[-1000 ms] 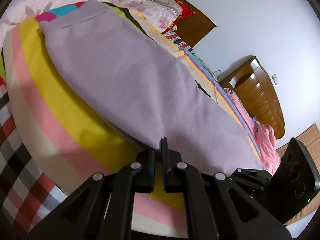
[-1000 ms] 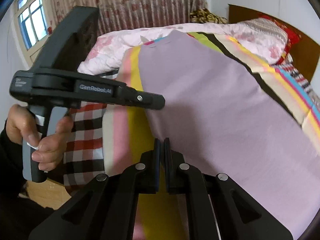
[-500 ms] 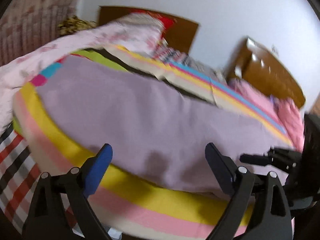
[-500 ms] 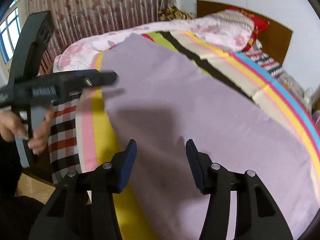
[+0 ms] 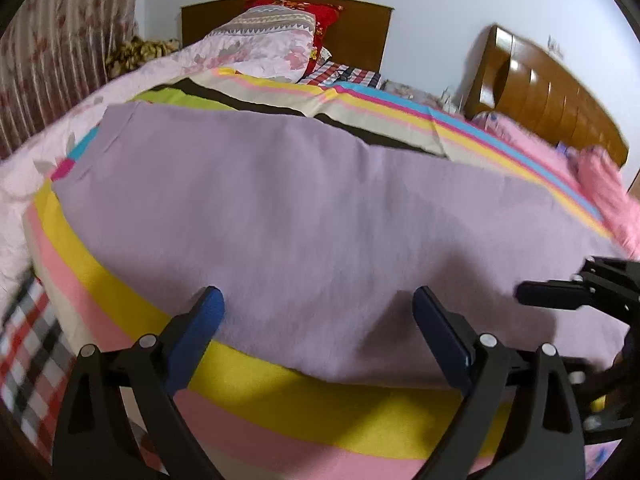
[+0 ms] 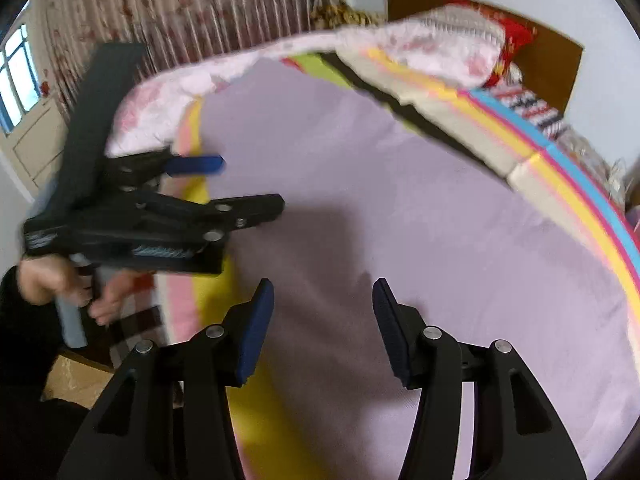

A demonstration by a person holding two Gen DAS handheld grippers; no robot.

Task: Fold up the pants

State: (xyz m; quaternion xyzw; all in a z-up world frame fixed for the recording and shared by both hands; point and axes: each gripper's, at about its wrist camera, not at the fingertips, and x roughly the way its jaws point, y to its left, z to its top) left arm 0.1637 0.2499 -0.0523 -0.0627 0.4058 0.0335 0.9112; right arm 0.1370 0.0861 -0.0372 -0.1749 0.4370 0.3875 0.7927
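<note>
— Where do the lilac pants (image 5: 304,208) lie from the two tools?

— Flat on the striped blanket (image 5: 256,396) of the bed, straight ahead of and below both. Their long axis runs across the left wrist view, from the end at the upper left by the floral quilt (image 5: 48,168) to the end at the right. The near hem edge sits just past the tips of the left gripper (image 5: 318,304).

— Which one is nearer that edge?

— The left one, I judge; its jaws frame the edge where lilac meets the yellow stripe. The right gripper (image 6: 323,300) hangs further in over the cloth, toward the right-hand end.

— And the jaws?

— Both are empty. The left stands very wide, the right about half open; no cloth is pinched in either. In the right wrist view the left gripper (image 6: 240,188), held by a hand (image 6: 52,284), also shows its blue pad (image 6: 196,165) apart from the other finger.

— What differs from a second ago?

— Then both pairs were shut tight with nothing between them. They have just been opening, the left further than the right. The left view has also swung: the pants ran diagonally up to the left then, and now lie nearly level across it, with the headboard (image 5: 360,28) square ahead.

— So the coming move?

— Probably a drop onto the near edge to pinch it, each tool at its own end.
</note>
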